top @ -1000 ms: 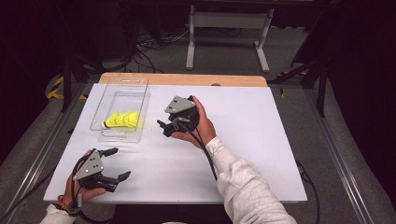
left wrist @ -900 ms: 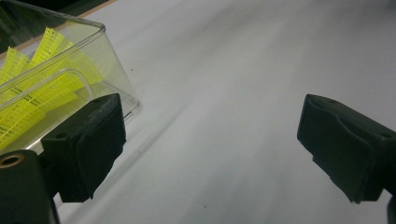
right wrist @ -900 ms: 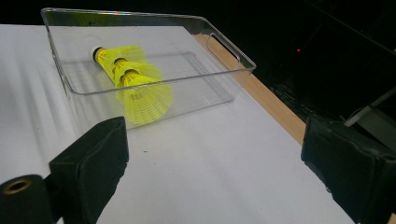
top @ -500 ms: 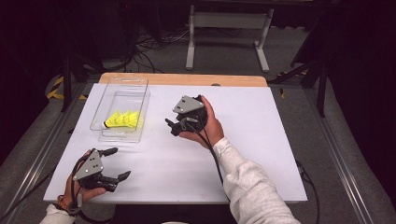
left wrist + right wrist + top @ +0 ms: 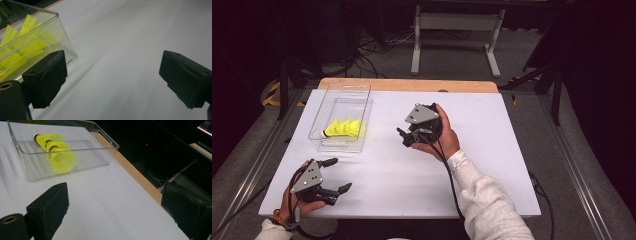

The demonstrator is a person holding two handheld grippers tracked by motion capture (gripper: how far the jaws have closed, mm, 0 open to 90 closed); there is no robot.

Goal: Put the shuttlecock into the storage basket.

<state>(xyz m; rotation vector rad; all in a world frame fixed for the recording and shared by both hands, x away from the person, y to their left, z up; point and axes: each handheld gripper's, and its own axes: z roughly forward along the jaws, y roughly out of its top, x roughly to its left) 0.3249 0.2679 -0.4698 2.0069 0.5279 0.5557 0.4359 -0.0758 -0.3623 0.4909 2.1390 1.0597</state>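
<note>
White table (image 5: 492, 165) under dim light, yellow shuttlecocks (image 5: 344, 128) in clear tray (image 5: 362, 100), my left gripper (image 5: 334, 175) released, empty, my right gripper (image 5: 404, 137) spread wide, empty.

No readable text, label, brand, number or sign appears on anything

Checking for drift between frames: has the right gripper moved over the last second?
Yes. The right gripper has drawn back rightward and toward the person, away from the clear tray, whose place on the table is unchanged.

shuttlecocks (image 5: 22, 47): cut off at left edge, count unclear | tray (image 5: 110, 143): far end cropped at top
</note>
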